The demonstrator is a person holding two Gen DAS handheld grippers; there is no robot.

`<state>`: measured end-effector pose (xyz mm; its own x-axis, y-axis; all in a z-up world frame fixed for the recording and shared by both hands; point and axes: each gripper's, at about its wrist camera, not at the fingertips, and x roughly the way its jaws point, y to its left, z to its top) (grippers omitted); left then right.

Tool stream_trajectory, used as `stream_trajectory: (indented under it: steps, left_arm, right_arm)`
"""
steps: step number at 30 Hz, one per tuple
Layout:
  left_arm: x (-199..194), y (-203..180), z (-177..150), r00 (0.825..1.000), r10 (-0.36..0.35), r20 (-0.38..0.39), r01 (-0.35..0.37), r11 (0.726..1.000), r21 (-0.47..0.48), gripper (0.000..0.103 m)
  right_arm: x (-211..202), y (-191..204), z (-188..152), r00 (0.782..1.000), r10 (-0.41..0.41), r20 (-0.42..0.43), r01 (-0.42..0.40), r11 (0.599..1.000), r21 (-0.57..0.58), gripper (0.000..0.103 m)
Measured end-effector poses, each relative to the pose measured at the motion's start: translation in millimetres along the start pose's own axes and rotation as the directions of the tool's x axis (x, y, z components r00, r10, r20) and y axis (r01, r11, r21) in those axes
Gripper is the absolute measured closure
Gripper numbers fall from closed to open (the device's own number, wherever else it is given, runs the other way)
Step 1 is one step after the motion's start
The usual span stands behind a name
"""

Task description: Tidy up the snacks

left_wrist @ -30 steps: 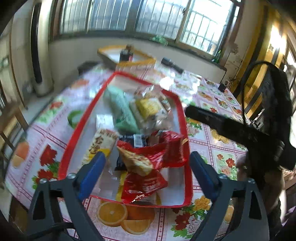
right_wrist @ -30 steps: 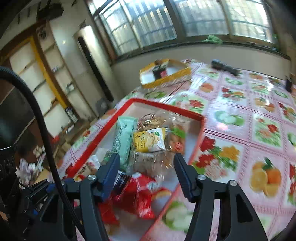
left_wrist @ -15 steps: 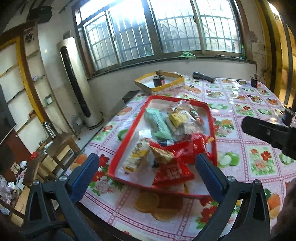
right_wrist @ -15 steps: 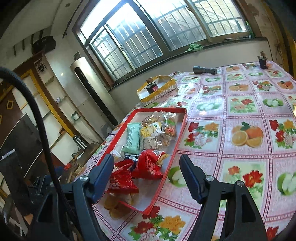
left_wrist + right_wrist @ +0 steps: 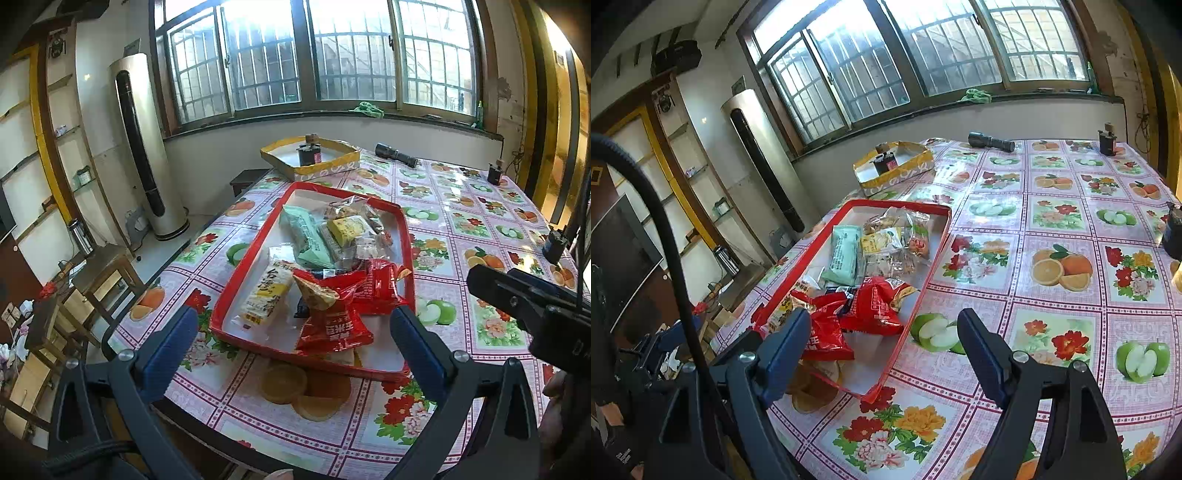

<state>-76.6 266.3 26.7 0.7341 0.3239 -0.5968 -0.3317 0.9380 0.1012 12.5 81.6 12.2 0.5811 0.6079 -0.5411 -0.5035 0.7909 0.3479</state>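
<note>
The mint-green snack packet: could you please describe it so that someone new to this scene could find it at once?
On the fruit-patterned tablecloth lies a red tray piled with snacks. The mint-green packet lies in the tray's far half, left of the clear wrappers. It is the only plain green packet; those nearest the camera are red.

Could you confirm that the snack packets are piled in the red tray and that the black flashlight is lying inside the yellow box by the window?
Not quite. The snack packets are piled in the red tray, but the black flashlight lies on the tablecloth beside the yellow box, not inside it, as the right wrist view shows.
</note>
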Motion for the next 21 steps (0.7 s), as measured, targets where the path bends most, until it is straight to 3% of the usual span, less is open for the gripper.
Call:
stream_trajectory:
  steps: [21]
  left_arm:
    - [24,2,-4,0.998,0.004,-0.058,-0.005,1.000,-0.004,0.000]
  right_arm:
    - [11,4,-5,1.000,-0.019,-0.010,0.018,0.999,-0.040,0.021]
